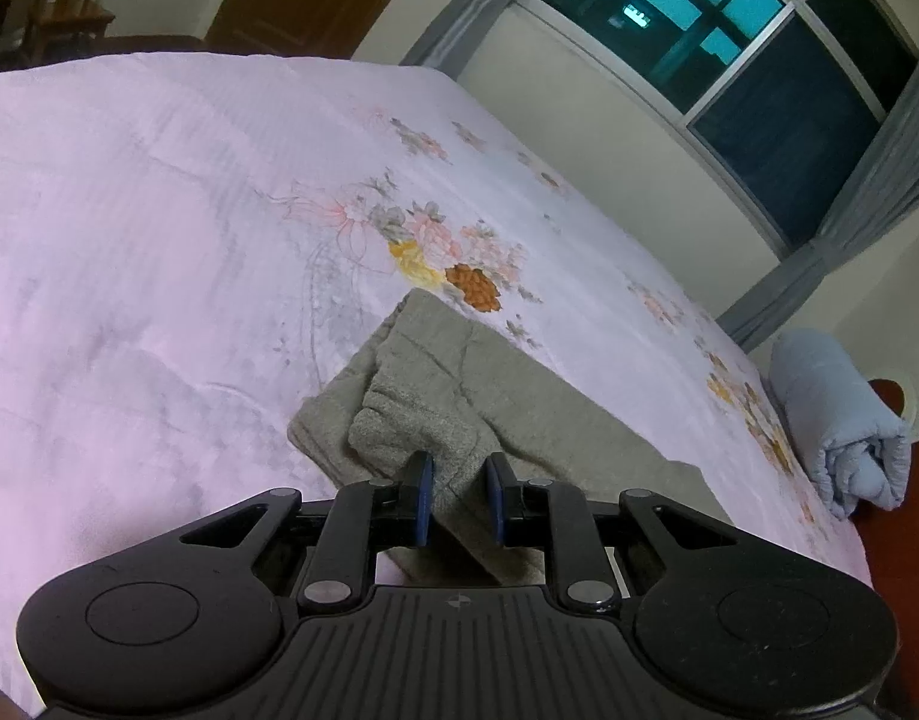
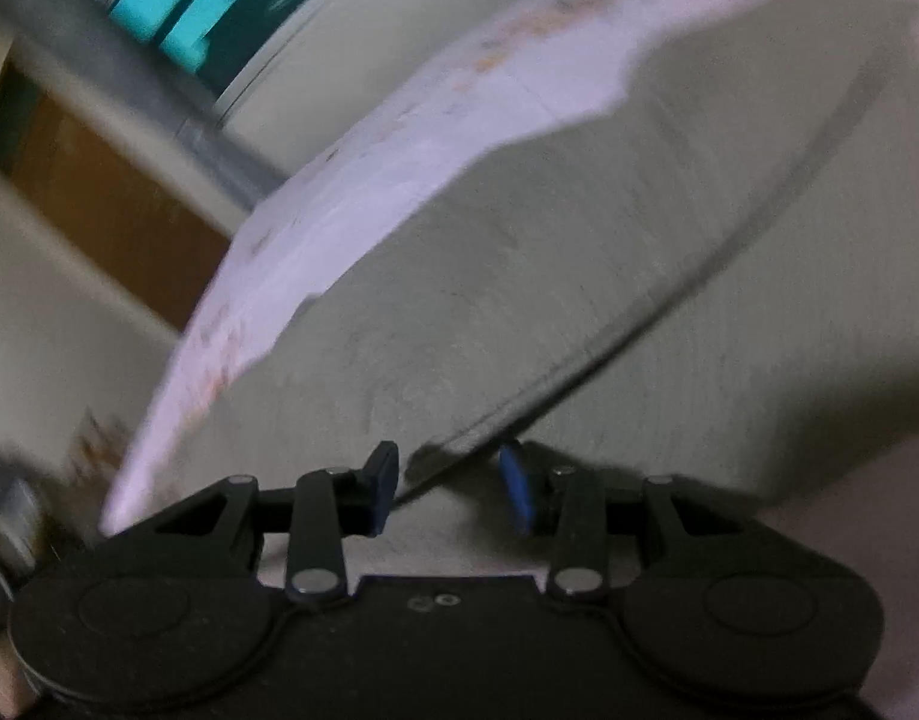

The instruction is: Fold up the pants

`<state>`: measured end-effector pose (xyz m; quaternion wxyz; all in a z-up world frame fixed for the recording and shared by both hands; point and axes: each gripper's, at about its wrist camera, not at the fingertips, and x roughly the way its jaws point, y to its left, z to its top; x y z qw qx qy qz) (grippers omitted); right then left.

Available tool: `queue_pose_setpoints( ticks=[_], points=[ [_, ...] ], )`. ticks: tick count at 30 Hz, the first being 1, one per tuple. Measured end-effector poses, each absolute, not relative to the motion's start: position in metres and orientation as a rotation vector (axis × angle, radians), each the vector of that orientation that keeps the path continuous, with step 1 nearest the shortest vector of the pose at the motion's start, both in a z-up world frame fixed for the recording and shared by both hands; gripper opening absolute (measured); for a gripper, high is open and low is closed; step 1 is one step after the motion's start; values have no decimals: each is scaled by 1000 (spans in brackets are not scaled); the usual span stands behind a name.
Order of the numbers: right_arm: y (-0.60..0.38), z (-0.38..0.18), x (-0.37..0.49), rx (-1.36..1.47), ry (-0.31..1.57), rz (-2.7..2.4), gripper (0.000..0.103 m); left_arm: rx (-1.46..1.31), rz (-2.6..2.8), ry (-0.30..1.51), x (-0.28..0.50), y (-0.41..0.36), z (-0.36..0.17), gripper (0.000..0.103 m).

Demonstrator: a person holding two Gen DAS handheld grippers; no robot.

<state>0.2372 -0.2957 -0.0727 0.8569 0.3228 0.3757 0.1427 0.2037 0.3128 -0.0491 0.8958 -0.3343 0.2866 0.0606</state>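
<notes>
With the grey pants (image 1: 495, 384) lying partly folded on the bed (image 1: 159, 240), the left gripper (image 1: 458, 498) pinches a raised fold while the right gripper (image 2: 447, 489), blurred, cannot be read, so carrying the fold over likely comes next.

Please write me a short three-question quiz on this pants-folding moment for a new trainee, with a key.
1. True or false: the left gripper is shut on a bunched part of the grey pants.
2. What lies rolled up at the bed's right edge in the left wrist view? A) a light blue blanket B) a red towel C) a black jacket
3. Fill in: the bedsheet is pale pink with a ____ print.

Key: 1 true; 2 A, the light blue blanket; 3 floral.
</notes>
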Motion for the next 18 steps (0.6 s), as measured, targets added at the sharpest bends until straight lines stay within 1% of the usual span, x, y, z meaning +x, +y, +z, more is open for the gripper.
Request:
queue_pose_setpoints(
  ticks=[1,2,3,4,5,7,9,10,11,12,13,15,16,18],
  points=[
    [-302,-80,240,776,795,281,29,-694,119,592,204,314,-49,19],
    [-308,-87,243,870,791,271,25,-695,114,594,206,315,-49,19],
    [-314,-93,248,972,785,282,0,-700,105,596,211,317,-48,19],
    [-317,-95,252,1021,780,296,0,-709,89,589,216,321,-44,18],
    [-316,-87,256,1005,755,309,0,-710,66,559,222,324,-33,16],
    [-308,-49,255,903,651,369,0,-694,-19,406,225,328,2,0],
    [-306,-11,241,839,531,407,0,-686,-110,223,217,335,37,0],
    [-306,2,230,812,479,435,0,-680,-110,206,215,339,43,0],
    [-305,6,219,777,453,449,0,-690,-115,236,215,344,39,0],
    [-302,1,208,729,454,453,0,-698,-108,305,217,349,24,0],
    [-298,-10,202,697,488,454,0,-686,-63,388,217,349,5,0],
    [-291,-53,200,675,645,405,0,-714,4,510,210,352,-34,0],
    [-290,-74,199,676,709,371,0,-726,46,542,203,352,-48,0],
    [-294,-95,194,701,731,340,0,-749,89,561,189,349,-66,0]
  ],
)
